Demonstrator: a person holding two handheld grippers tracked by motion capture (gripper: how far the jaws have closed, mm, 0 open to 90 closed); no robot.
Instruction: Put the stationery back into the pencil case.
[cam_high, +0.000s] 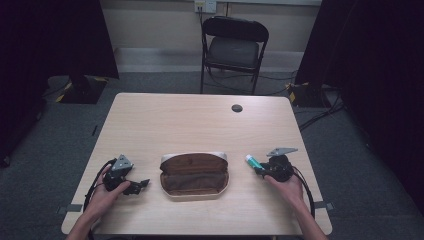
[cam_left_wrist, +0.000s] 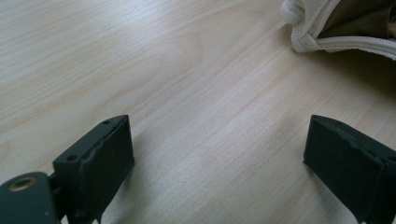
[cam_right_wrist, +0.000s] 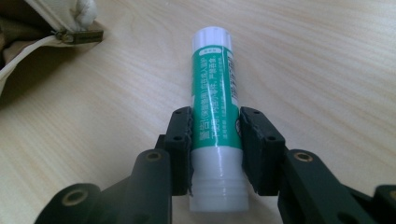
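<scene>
A green glue stick (cam_right_wrist: 216, 116) is clamped by the right gripper (cam_right_wrist: 215, 144) beside an open case (cam_high: 194, 176); the left gripper (cam_left_wrist: 219, 158) is held wide apart over bare table (cam_left_wrist: 187, 93).

Light wood table (cam_high: 200, 120); open glasses case (cam_high: 194, 175) near front edge, centred

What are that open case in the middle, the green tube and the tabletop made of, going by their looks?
The open case looks like fabric or soft leatherette: brown lining, cream stitched piping, a small brass-coloured fitting at one end. The green tube, held in the right claw, seems to be glossy plastic, white with a printed green label. The tabletop shows pale wood grain with a matte sheen, possibly laminate.
</scene>
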